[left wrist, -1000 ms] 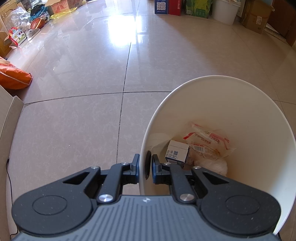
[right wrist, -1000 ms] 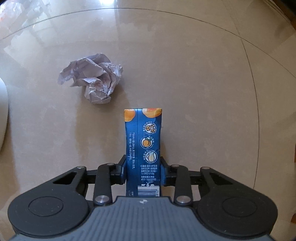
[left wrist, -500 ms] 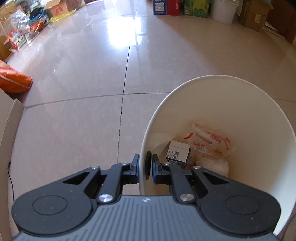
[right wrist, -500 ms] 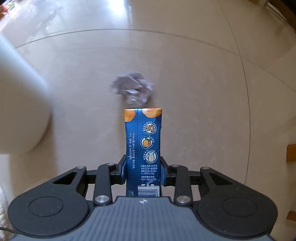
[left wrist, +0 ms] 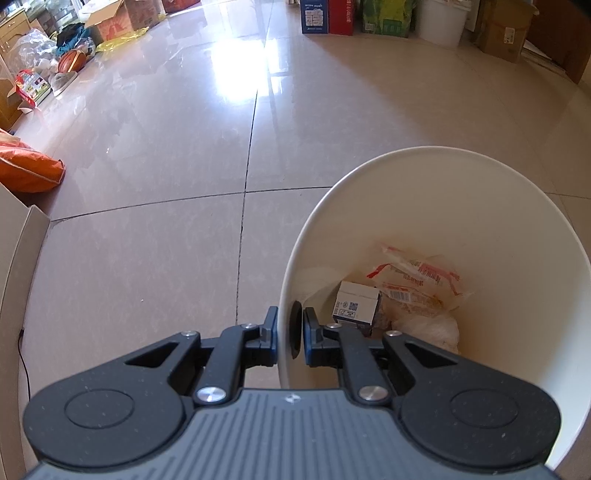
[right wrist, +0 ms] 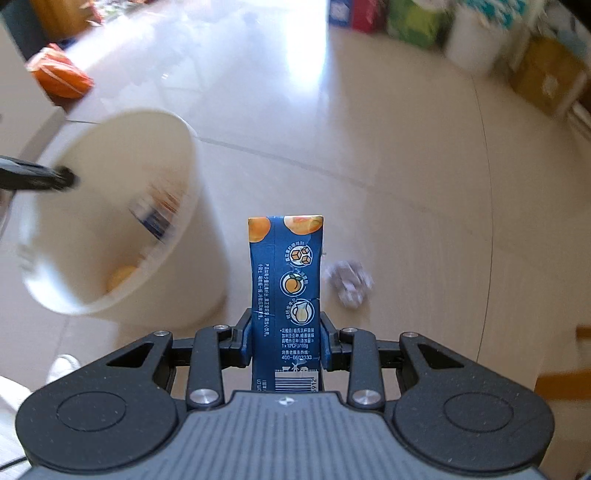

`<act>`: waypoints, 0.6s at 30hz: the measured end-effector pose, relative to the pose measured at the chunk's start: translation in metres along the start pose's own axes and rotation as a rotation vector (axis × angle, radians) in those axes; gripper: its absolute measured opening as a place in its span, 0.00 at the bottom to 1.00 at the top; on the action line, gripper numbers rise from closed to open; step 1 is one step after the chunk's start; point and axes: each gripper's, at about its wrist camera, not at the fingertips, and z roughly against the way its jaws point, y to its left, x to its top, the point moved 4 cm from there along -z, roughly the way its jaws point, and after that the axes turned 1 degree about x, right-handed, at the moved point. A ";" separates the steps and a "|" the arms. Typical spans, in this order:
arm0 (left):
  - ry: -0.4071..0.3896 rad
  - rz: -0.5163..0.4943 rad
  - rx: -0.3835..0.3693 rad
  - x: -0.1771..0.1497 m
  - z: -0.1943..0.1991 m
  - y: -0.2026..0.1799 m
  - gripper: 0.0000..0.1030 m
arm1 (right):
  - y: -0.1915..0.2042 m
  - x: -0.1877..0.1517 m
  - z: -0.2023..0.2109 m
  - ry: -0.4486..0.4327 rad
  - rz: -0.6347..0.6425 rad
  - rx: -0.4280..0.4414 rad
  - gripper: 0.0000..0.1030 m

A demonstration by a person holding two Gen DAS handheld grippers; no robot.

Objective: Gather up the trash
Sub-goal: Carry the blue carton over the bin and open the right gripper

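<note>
My left gripper [left wrist: 290, 334] is shut on the near rim of a white bin [left wrist: 517, 206], which is tipped toward the camera. Inside lie a small white box [left wrist: 356, 306] and a red-printed plastic wrapper [left wrist: 417, 277]. My right gripper [right wrist: 285, 341] is shut on a blue drink carton [right wrist: 286, 280] with orange fruit pictures, held upright above the floor. In the right wrist view the white bin [right wrist: 110, 221] is blurred at the left, with the left gripper's fingers [right wrist: 55, 179] on its rim. A crumpled paper ball [right wrist: 349, 282] lies on the floor right of the carton.
Beige floor tiles stretch ahead. An orange bag [left wrist: 26, 168] lies at the left, with boxes and clutter [left wrist: 66, 55] along the left wall. Cartons and a white bucket [left wrist: 441, 16] line the far wall. A pale cabinet edge [left wrist: 14, 251] stands close at the left.
The right gripper has risen and swung left with the carton, bringing the bin into view; the paper ball now sits lower right. The left gripper has kept its hold, tilting up slightly.
</note>
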 end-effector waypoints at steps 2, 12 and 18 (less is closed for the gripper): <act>-0.009 -0.002 -0.006 0.000 0.000 0.000 0.10 | 0.017 0.016 0.019 -0.032 0.023 0.018 0.36; -0.018 0.015 -0.038 -0.002 0.002 0.004 0.10 | 0.110 0.088 0.039 -0.104 0.168 0.092 0.36; -0.019 0.005 -0.041 -0.001 0.004 0.006 0.10 | 0.135 0.096 0.023 -0.123 0.211 0.103 0.65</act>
